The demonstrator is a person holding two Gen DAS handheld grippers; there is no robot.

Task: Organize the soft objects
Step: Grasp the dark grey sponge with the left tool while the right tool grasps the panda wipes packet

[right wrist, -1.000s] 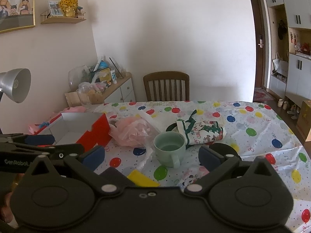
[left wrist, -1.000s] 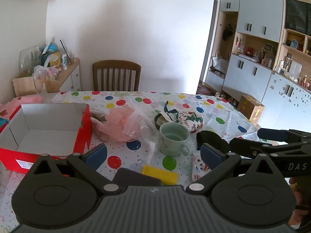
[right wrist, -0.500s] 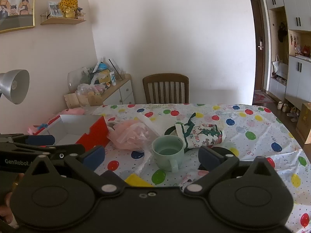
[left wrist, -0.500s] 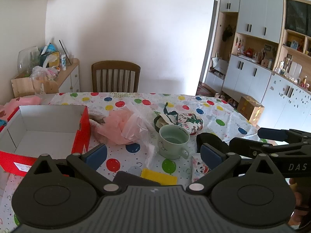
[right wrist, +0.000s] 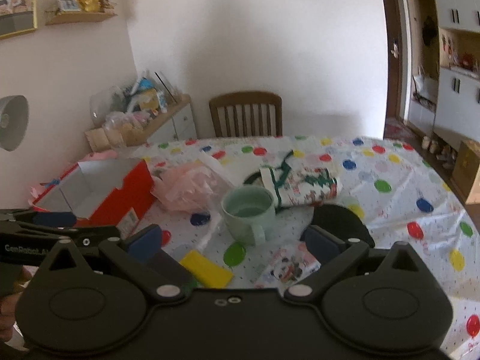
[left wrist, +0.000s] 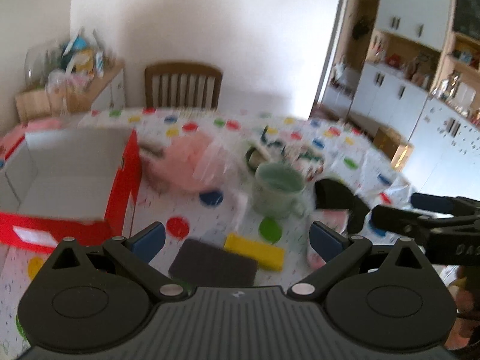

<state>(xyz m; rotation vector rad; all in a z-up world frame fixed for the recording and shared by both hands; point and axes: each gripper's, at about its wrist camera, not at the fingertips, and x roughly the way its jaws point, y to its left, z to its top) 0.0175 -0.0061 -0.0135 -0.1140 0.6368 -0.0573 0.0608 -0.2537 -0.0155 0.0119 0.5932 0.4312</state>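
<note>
Plainly, both claws hover above the near edge of the counter (right wrist: 405, 180), each spread wide with nothing between its blue pads. Seen from its own camera, the left claw (left wrist: 237, 240) frames a dark sponge (left wrist: 213, 265) and, touching its right side, a yellow sponge (left wrist: 255, 250). The right claw (right wrist: 234, 240) frames that yellow sponge (right wrist: 207, 268) and a small cartoon-print pouch (right wrist: 288, 267) to its right. Farther off stands a green mug (right wrist: 247, 211), with a rolled Christmas-print cloth (right wrist: 303, 186) just behind it on the right and a pink bundle in clear plastic (right wrist: 186, 189) on its left. An open red box (right wrist: 99, 192) with a white inside sits at the far left, beside the pink bundle. A black object (right wrist: 339, 219) lies right of the mug; the left view is blurred.
</note>
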